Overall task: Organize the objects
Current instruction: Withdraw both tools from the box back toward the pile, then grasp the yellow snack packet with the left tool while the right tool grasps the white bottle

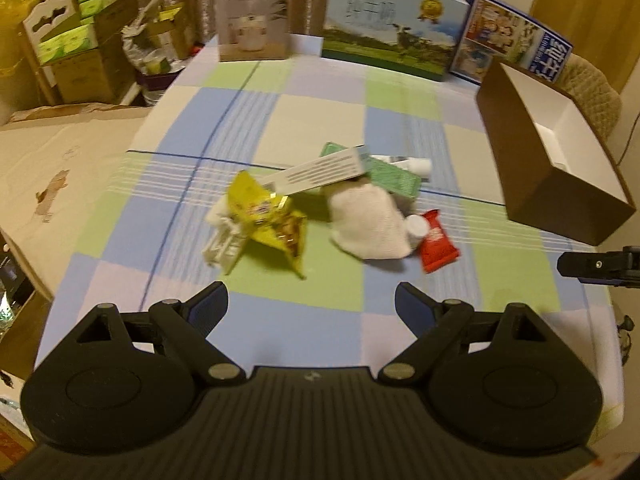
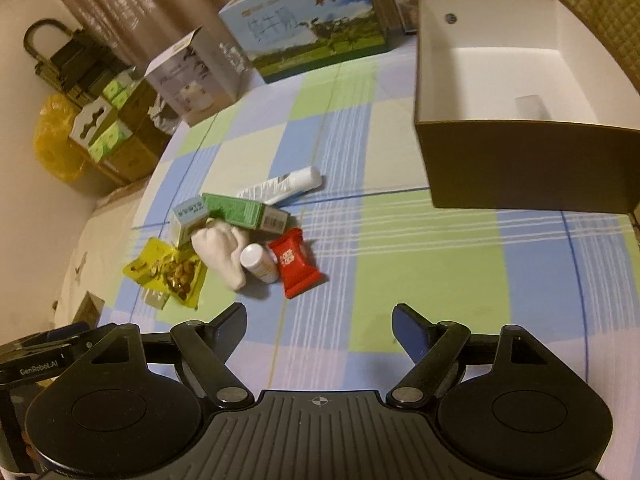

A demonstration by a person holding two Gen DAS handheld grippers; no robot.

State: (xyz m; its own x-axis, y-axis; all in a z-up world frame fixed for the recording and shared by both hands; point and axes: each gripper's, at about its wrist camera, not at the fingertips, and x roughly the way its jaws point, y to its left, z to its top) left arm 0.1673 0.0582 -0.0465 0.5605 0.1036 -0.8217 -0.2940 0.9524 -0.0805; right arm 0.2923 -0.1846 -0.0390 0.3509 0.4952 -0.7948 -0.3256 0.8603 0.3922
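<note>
A pile of small items lies mid-table: a yellow snack bag (image 1: pixel 267 222) (image 2: pixel 166 270), a white cloth (image 1: pixel 366 222) (image 2: pixel 220 250), a red packet (image 1: pixel 436 240) (image 2: pixel 296 268), a small white bottle (image 1: pixel 416 228) (image 2: pixel 258 262), a green box (image 1: pixel 390 174) (image 2: pixel 240 210), a long white box (image 1: pixel 320 170), a white tube (image 2: pixel 286 188) and a white plastic piece (image 1: pixel 224 244). A brown box with a white, empty inside (image 1: pixel 560 168) (image 2: pixel 520 160) stands at the right. My left gripper (image 1: pixel 311 304) is open above the near table. My right gripper (image 2: pixel 319 320) is open, near the pile.
A checked cloth (image 1: pixel 320 120) covers the table. Three upright cartons stand along the far edge: a grey one (image 1: pixel 253 16), a blue-green one (image 1: pixel 390 24) and a picture box (image 1: pixel 512 40). Stacked boxes and bags (image 1: pixel 72 48) sit on the floor at the left.
</note>
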